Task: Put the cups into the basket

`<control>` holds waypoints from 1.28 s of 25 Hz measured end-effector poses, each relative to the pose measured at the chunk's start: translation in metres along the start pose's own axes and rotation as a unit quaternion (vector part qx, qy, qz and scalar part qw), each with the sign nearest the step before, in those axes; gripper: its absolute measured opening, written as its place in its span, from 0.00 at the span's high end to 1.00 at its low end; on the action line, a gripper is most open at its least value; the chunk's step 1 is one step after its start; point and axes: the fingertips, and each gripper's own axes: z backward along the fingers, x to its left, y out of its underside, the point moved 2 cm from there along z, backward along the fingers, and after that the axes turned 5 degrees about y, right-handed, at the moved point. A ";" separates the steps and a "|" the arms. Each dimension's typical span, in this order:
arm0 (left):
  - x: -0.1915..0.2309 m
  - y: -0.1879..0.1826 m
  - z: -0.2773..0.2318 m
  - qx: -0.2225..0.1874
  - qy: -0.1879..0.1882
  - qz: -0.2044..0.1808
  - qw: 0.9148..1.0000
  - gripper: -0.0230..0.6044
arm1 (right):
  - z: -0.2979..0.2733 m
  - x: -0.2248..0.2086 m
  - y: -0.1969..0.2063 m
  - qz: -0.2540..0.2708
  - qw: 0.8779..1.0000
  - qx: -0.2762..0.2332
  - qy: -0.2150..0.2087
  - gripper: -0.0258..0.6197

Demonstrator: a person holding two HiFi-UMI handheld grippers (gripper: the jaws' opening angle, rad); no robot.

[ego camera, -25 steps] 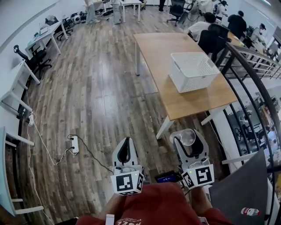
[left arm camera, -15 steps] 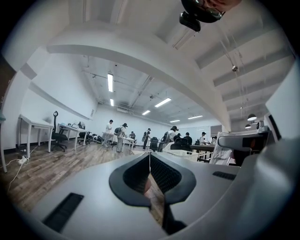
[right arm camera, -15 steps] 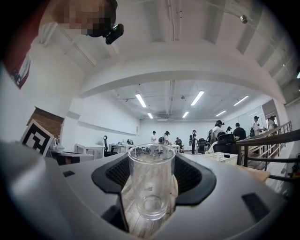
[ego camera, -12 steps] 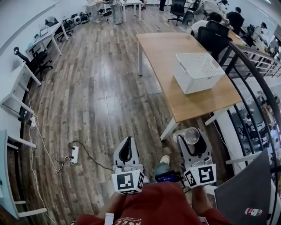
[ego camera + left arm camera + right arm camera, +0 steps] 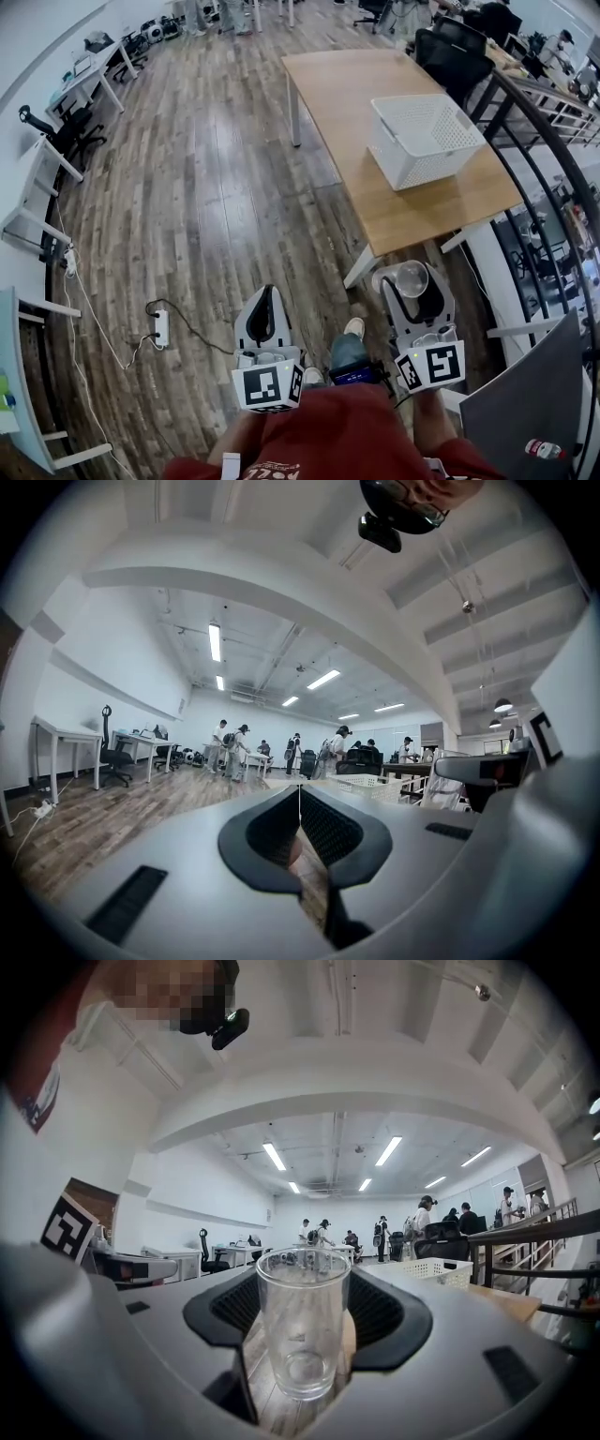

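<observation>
A clear glass cup point(image 5: 411, 277) stands upright between the jaws of my right gripper point(image 5: 412, 285), which is shut on it, just short of the wooden table's point(image 5: 342, 86) near corner. In the right gripper view the cup point(image 5: 302, 1330) fills the gap between the dark pads point(image 5: 386, 1309) and is empty. The white slatted basket point(image 5: 433, 167) sits on the table's near right part, ahead of the cup, and also shows as the basket point(image 5: 434, 1269) to the right. My left gripper point(image 5: 268, 302) is level over the floor, its jaws shut with nothing in them point(image 5: 300, 803).
A black stair railing point(image 5: 539, 127) curves along the table's right side. A power strip point(image 5: 159, 322) and its cable lie on the wood floor at the left. White desks and an office chair point(image 5: 56, 131) line the left wall. People stand at the far end.
Both grippers have moved forward, and the table's near corner and basket now lie closer to the right gripper. The cup stays gripped; the left jaws stay shut.
</observation>
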 end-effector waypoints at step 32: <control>-0.139 -0.003 -0.227 0.024 0.103 -0.014 0.994 0.95 | -0.076 -0.213 0.001 -0.029 0.995 0.000 0.096 0.52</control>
